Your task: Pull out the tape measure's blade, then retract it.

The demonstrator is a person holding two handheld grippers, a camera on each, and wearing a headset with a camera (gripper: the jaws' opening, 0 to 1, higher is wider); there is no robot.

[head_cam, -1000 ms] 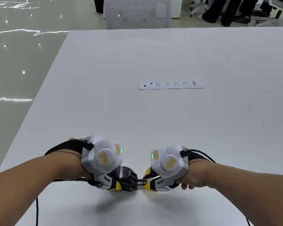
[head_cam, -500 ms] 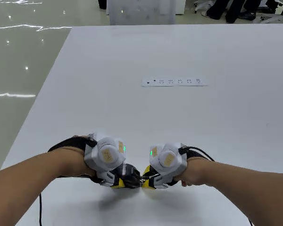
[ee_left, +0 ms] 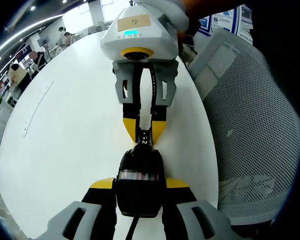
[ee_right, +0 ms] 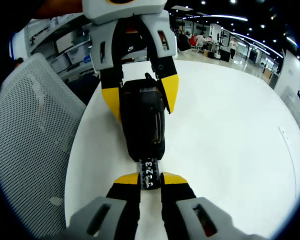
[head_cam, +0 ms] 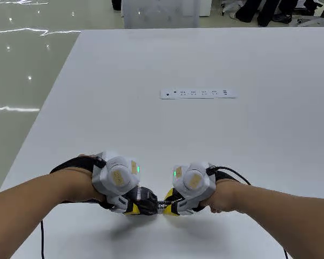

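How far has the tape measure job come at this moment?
The grips look done: the left gripper is shut on the tape measure, and the right gripper is shut on the tip of the blade. In hand: only a short piece, marked 2 and 3, shows between them. I cannot tell whether it is being pulled or retracted; a longer pull may remain.

Head view looks down; 2 gripper views (close, opposed) share the tape measure.

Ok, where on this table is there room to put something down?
Lots of bare table lies between the power strip and the tape measure, with more beyond the strip and beside it. It's crowded at the near edge, where the left gripper clamps the tape measure and the right gripper pinches its blade.
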